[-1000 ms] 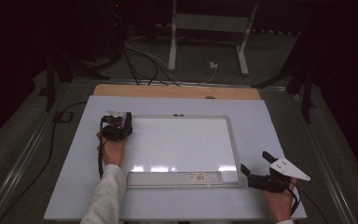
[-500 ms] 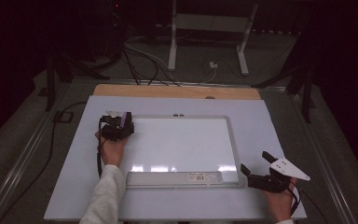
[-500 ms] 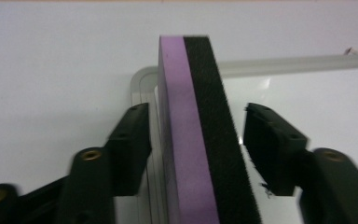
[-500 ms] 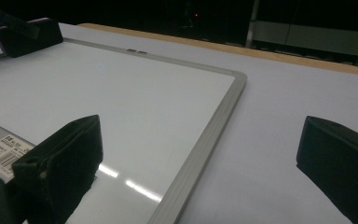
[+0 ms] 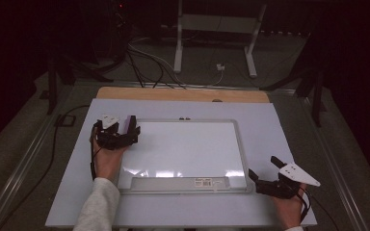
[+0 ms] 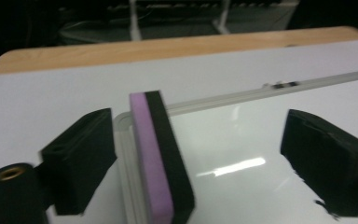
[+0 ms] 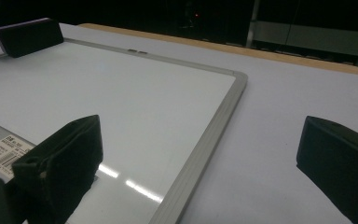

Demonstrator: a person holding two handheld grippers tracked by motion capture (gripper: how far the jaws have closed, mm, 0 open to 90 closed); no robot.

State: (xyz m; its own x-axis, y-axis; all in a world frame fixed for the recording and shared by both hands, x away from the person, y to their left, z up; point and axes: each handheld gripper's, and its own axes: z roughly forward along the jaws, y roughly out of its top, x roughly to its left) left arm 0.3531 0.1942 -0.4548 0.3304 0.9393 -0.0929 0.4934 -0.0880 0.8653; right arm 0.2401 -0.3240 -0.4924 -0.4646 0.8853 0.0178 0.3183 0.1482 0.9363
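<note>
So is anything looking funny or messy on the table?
One thing: the purple and black eraser stands up on its thin edge at the far left corner of the whiteboard, not lying flat. The left gripper has just been opening its jaws, and they stand apart from it. Nothing is spilled or broken.

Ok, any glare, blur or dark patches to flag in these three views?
High view: glare streaks on the whiteboard near its lower edge, dark surroundings. Left gripper view: soft blur on the eraser, one reflection streak. Right gripper view: dim, near jaws out of focus, small glints on the board.
</note>
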